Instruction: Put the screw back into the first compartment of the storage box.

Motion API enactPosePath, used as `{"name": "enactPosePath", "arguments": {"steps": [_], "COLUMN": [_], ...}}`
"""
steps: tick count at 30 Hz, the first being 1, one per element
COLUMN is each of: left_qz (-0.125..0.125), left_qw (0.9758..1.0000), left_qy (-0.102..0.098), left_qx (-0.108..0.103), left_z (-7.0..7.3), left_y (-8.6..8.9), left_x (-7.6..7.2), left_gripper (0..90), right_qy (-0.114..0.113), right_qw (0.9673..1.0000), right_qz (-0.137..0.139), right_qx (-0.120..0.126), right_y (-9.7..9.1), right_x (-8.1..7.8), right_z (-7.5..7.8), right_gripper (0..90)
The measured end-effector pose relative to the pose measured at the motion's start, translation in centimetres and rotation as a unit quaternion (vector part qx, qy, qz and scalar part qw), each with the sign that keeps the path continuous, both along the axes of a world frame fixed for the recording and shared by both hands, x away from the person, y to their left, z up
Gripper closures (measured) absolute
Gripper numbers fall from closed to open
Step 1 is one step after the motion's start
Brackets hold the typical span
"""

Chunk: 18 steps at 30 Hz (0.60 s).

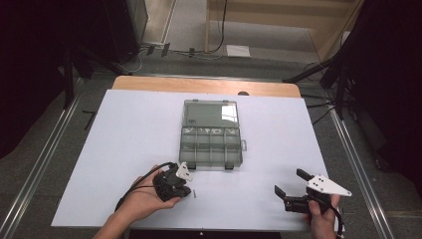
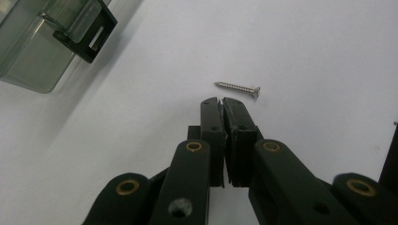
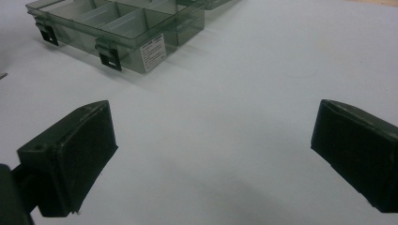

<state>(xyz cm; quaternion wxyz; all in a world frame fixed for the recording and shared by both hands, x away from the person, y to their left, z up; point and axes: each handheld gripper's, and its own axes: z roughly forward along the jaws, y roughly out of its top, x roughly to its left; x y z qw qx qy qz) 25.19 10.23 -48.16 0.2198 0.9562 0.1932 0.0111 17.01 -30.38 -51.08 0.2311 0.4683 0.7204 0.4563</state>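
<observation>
A small silver screw (image 2: pixel 237 87) lies flat on the white sheet, just past the tips of my left gripper (image 2: pixel 221 101). Those jaws are pressed together with nothing between them, and the screw is untouched. From above, the same screw (image 1: pixel 195 194) rests just right of the left gripper (image 1: pixel 187 191), near the table's front edge. My right gripper (image 1: pixel 291 181) is held at the front right, its jaws spread wide over bare sheet (image 3: pixel 216 136) and gripping nothing.
A clear grey compartment box (image 1: pixel 211 144) stands mid-table with its lid (image 1: pixel 209 113) swung open at the back and black latches facing me. Its corner (image 2: pixel 37 51) sits close to the left gripper. The white sheet (image 1: pixel 134 134) covers the tabletop.
</observation>
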Motion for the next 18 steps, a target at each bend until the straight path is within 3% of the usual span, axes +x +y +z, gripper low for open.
{"name": "enactPosePath", "arguments": {"steps": [3, 8, 18], "left_qz": [0.003, 0.02, 0.028], "left_qw": [1.0, 0.9993, 0.9989], "left_qy": [0.003, 0.028, 0.029], "left_qx": [-0.001, -0.018, -0.023], "left_z": [0.0, -0.1, 0.6], "left_y": [0.0, 0.3, 0.2], "left_x": [0.0, 0.5, 1.3], "left_gripper": [88.2, 88.2, 88.2], "right_qy": [0.0, -0.001, -0.005], "right_qw": [1.0, 1.0, 1.0], "right_qz": [0.0, 0.001, 0.001], "right_qx": [0.0, 0.001, 0.003], "right_y": [0.0, 0.0, 0.0], "right_x": [0.0, 0.0, -0.1], "right_z": [0.0, 0.0, 0.2], "right_gripper": [0.9, 0.9, 0.9]}}
